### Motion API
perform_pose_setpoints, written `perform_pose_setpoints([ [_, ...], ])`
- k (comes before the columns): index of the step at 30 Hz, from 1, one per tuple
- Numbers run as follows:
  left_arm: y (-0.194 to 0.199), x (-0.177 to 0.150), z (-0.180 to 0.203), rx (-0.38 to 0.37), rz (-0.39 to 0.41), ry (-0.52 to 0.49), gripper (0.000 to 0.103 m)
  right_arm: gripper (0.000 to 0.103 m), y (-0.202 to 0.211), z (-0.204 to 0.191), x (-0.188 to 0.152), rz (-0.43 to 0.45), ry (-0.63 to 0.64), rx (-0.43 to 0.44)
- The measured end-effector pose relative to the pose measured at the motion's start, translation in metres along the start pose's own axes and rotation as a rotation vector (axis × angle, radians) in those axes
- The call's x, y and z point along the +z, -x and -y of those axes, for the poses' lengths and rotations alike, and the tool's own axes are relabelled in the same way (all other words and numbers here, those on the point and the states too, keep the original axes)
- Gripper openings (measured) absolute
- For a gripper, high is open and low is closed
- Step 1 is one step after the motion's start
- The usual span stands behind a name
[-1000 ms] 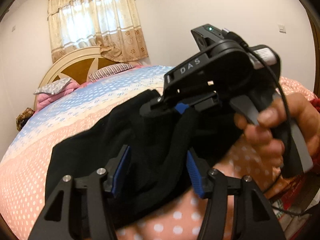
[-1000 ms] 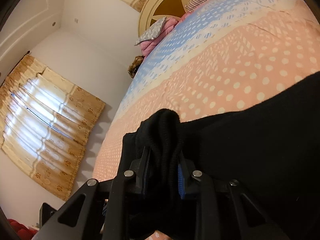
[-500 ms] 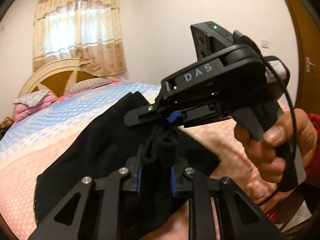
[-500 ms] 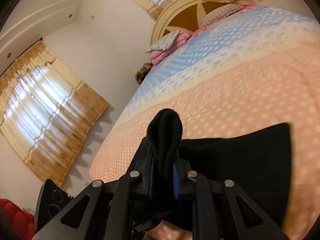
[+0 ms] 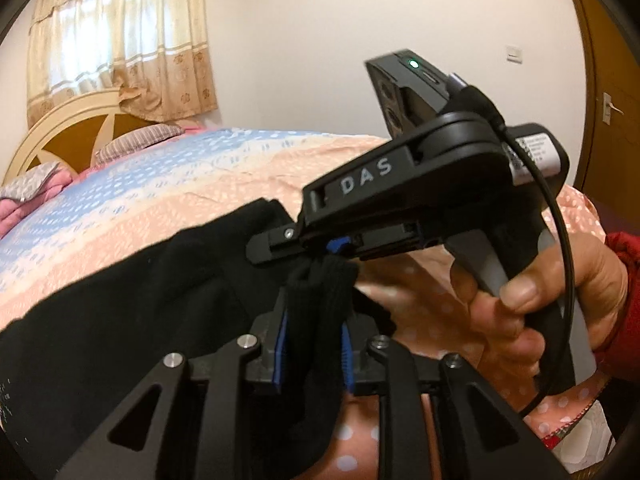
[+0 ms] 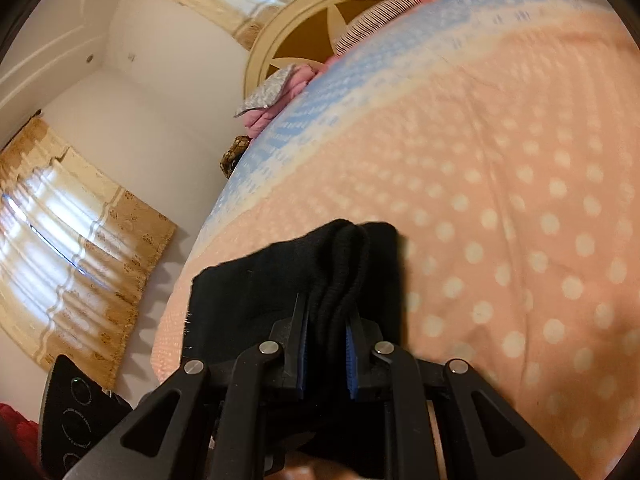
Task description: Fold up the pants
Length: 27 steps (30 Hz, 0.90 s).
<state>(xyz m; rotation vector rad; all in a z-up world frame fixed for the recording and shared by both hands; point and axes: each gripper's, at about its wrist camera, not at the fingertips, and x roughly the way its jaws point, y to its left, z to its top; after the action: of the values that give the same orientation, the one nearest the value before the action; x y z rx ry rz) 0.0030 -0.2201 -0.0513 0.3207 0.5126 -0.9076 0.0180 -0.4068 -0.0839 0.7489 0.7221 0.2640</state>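
Left tool [image 5: 312,344]: was apart, now clamped on pants [image 5: 120,304] hem, jaws easing.
Right tool [image 6: 326,344]: clamped on pants.
Pants axis: runs left across bed [image 5: 200,184].

**Crowded between the grippers, open bedspread beyond**

In the left wrist view, the right gripper [image 5: 296,246] and the hand [image 5: 532,300] holding it fill the centre and right of the frame, just ahead of the left gripper [image 5: 314,344]; there is almost no gap between the two. The black pants [image 5: 120,304] cover the lower left. Bare bedspread [image 5: 200,184] runs across the middle toward the headboard [image 5: 60,132] and pillows [image 5: 136,140] at upper left.

In the right wrist view, dotted bedspread [image 6: 520,200] lies free across the whole right half. At lower left the bed edge drops off beside a curtain [image 6: 80,240] and a black device [image 6: 76,412].
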Motion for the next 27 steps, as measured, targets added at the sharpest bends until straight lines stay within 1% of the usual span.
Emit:
perform_pose_setpoints([
  [4, 0.015, -0.003, 0.002, -0.016, 0.003, -0.006, 0.031, 0.018, 0.001, 0.007, 0.0, 0.005, -0.028, 0.049],
  [6, 0.031, -0.006, -0.001, -0.037, 0.009, -0.001, 0.039, 0.02, 0.007, 0.01, 0.002, -0.007, -0.057, 0.07],
  [7, 0.038, -0.006, -0.004, -0.043, 0.012, 0.005, 0.049, 0.021, 0.018, 0.011, 0.004, 0.005, -0.086, 0.073],
  [8, 0.047, -0.007, -0.009, -0.046, 0.023, 0.012, 0.057, 0.021, 0.027, 0.011, 0.004, 0.027, -0.098, 0.063],
  [9, 0.061, -0.008, -0.015, -0.039, 0.045, 0.023, 0.06, 0.021, 0.037, 0.009, 0.004, 0.057, -0.107, 0.047],
  [11, 0.071, -0.011, -0.02, -0.02, 0.067, 0.039, 0.061, 0.021, 0.067, 0.001, 0.0, 0.143, -0.086, -0.024],
  [13, 0.084, -0.012, -0.036, 0.021, 0.078, 0.073, 0.061, 0.021, 0.085, -0.02, -0.009, 0.186, 0.004, -0.072],
  [15, 0.094, -0.014, -0.053, 0.057, 0.09, 0.122, 0.061, 0.021, 0.088, -0.046, -0.021, 0.169, 0.093, -0.086],
  [17, 0.101, -0.021, -0.07, 0.115, 0.095, 0.171, 0.061, 0.021, 0.078, -0.065, -0.034, 0.112, 0.134, -0.06],
  [18, 0.102, -0.025, -0.08, 0.161, 0.078, 0.2, 0.061, 0.021, 0.072, -0.068, -0.04, 0.086, 0.142, -0.05],
  [20, 0.094, -0.03, -0.095, 0.204, 0.044, 0.235, 0.061, 0.021, 0.056, -0.074, -0.052, 0.036, 0.174, -0.056],
  [21, 0.093, -0.037, -0.1, 0.219, 0.021, 0.253, 0.061, 0.021, 0.046, -0.074, -0.059, 0.008, 0.196, -0.103],
  [23, 0.085, -0.047, -0.104, 0.245, -0.028, 0.263, 0.061, 0.021, 0.03, -0.066, -0.067, -0.036, 0.2, -0.185],
  [24, 0.081, -0.055, -0.103, 0.259, -0.059, 0.262, 0.061, 0.015, 0.026, -0.058, -0.071, -0.052, 0.192, -0.224],
  [25, 0.073, -0.06, -0.107, 0.269, -0.084, 0.259, 0.062, 0.012, 0.028, -0.047, -0.074, -0.024, 0.16, -0.202],
  [27, 0.07, -0.073, -0.107, 0.296, -0.108, 0.265, 0.062, 0.012, 0.031, -0.037, -0.072, -0.008, 0.086, -0.154],
])
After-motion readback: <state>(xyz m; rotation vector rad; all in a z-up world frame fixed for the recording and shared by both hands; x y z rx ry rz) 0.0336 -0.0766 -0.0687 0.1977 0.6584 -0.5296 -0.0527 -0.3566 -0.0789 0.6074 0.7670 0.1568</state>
